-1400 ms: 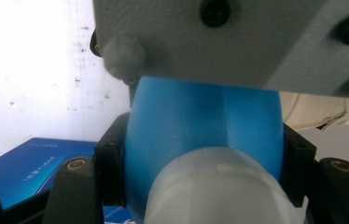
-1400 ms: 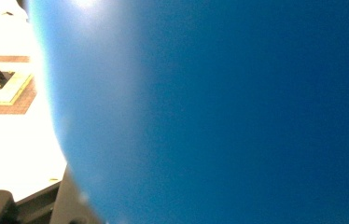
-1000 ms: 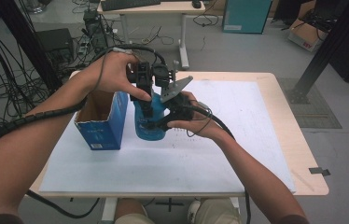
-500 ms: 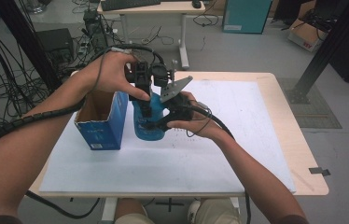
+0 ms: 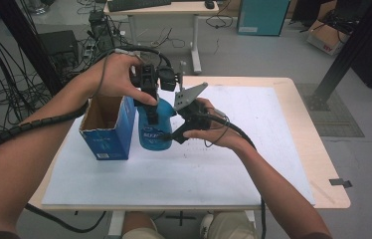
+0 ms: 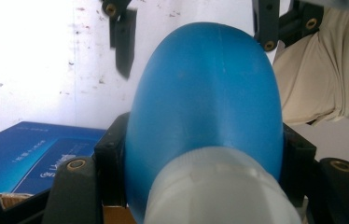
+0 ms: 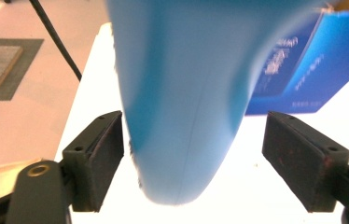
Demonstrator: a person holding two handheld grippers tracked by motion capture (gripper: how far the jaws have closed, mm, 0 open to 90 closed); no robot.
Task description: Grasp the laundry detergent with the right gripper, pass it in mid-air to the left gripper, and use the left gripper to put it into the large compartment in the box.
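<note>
My left gripper reaches down, clamped on the blue bottle's neck beside the box; my right gripper, level at its base, has just been opening, pads clear; both hands unmoved.

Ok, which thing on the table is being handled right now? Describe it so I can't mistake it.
On the white sheet covering the wooden table, look at the left part, beside the open blue carton. Just right of it stands the blue bottle, with both hand-held grippers at it. Unlike the square carton, it is rounded, smooth plastic with a pale cap.
</note>
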